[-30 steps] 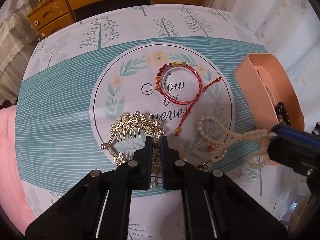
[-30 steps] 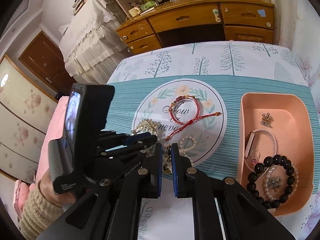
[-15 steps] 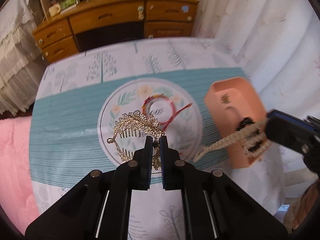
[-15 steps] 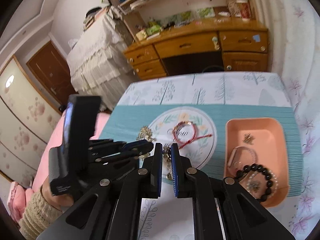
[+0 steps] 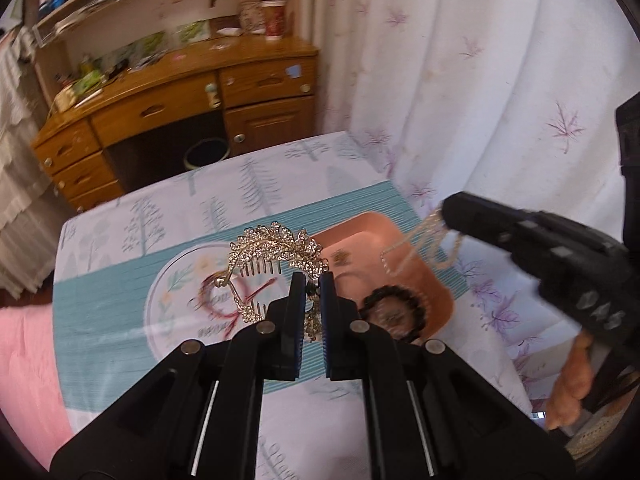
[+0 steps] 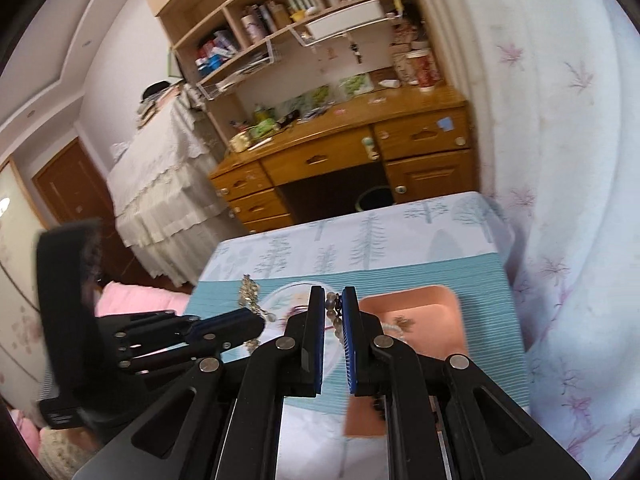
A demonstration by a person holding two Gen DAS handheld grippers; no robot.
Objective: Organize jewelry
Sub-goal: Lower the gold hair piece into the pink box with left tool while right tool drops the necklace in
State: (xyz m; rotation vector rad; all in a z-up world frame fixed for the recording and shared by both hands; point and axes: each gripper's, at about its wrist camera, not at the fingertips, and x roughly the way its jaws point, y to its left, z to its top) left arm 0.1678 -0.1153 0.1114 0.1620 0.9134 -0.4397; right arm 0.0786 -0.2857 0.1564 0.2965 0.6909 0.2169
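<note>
My left gripper (image 5: 311, 280) is shut on a gold rhinestone hair comb (image 5: 276, 246) and holds it high above the table. My right gripper (image 6: 333, 300) is shut on a pearl necklace (image 6: 334, 318), which dangles over the pink tray (image 6: 436, 300). In the left wrist view the necklace (image 5: 416, 248) hangs blurred from the right gripper (image 5: 450, 210) above the pink tray (image 5: 436, 280). A black bead bracelet (image 5: 394, 308) lies in the tray. A red string bracelet (image 5: 224, 296) lies on the round printed mat (image 5: 172, 280).
The table wears a white and teal tree-print cloth (image 5: 248, 188). A wooden desk with drawers (image 5: 180, 108) stands behind it, with a bin (image 5: 206, 154) beneath. A white curtain (image 5: 480, 80) hangs at the right. Pink bedding (image 5: 24, 360) lies at the left.
Both grippers have risen well above the table. The hair comb has lifted off the mat with the left gripper. The pearl necklace has come up and moved over the pink tray.
</note>
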